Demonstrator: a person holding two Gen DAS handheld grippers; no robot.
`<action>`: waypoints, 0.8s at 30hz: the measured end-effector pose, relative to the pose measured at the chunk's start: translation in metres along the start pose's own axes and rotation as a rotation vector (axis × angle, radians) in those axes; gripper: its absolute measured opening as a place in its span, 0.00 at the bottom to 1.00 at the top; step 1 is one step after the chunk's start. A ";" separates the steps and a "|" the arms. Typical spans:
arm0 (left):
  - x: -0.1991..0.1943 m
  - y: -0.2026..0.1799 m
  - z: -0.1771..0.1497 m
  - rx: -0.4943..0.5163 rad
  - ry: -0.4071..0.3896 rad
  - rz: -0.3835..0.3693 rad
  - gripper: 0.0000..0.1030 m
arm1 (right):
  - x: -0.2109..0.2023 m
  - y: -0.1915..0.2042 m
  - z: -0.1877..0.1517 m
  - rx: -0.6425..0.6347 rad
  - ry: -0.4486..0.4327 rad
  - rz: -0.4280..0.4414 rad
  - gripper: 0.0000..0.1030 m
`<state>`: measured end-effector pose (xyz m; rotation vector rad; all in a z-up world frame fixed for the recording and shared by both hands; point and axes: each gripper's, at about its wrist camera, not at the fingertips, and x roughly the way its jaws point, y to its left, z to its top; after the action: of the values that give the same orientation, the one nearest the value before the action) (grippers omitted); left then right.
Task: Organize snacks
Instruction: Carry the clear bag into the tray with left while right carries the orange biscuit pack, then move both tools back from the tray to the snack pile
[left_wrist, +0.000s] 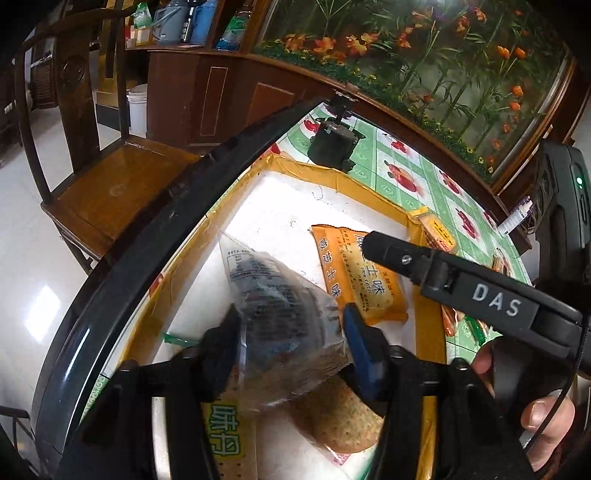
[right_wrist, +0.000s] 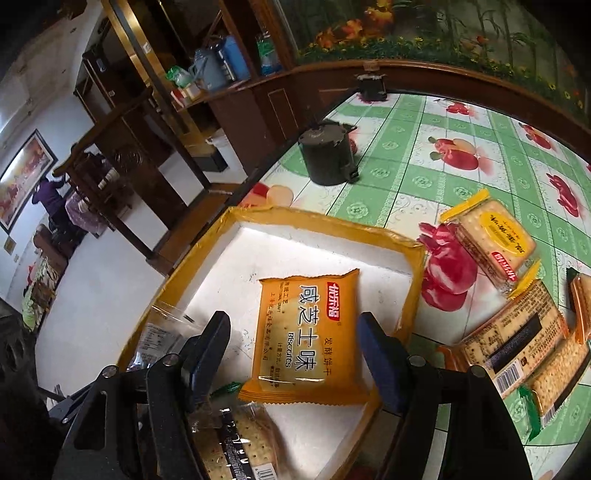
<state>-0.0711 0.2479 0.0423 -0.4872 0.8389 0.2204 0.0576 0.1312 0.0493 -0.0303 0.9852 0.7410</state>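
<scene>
Orange biscuit packet (right_wrist: 306, 339) lies flat in the yellow-rimmed foam tray (right_wrist: 325, 230) beneath the open, empty right tongs (right_wrist: 293, 356). Left tongs (left_wrist: 288, 350) straddle a clear cracker packet (left_wrist: 280, 317) over the tray, jaws parted. More cracker packets (right_wrist: 491, 236) lie on the bench (right_wrist: 406, 162).

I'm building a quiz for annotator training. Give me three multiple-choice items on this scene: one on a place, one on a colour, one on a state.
1. Where does the orange biscuit packet lie?
A. on the chair
B. in the white box
C. on the tablecloth
2. What colour is the tape round the box rim?
A. yellow
B. blue
C. red
3. How does the right gripper stand?
A. shut on the packet
B. open, gripping nothing
C. shut, empty

B: the packet rests flat on the box floor.
A: a yellow band edges the rim.
B: both fingers stand wide apart above the packet.
</scene>
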 end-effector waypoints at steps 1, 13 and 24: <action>0.000 0.000 0.000 0.000 -0.002 0.004 0.59 | -0.004 -0.001 -0.001 0.000 -0.006 0.012 0.73; -0.035 -0.026 -0.003 0.043 -0.095 0.030 0.62 | -0.069 -0.042 -0.029 0.044 -0.095 0.139 0.73; -0.045 -0.122 -0.025 0.225 -0.079 -0.047 0.64 | -0.124 -0.164 -0.068 0.249 -0.142 0.118 0.73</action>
<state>-0.0712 0.1300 0.1018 -0.2852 0.7634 0.0997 0.0611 -0.0857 0.0560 0.2956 0.9423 0.7137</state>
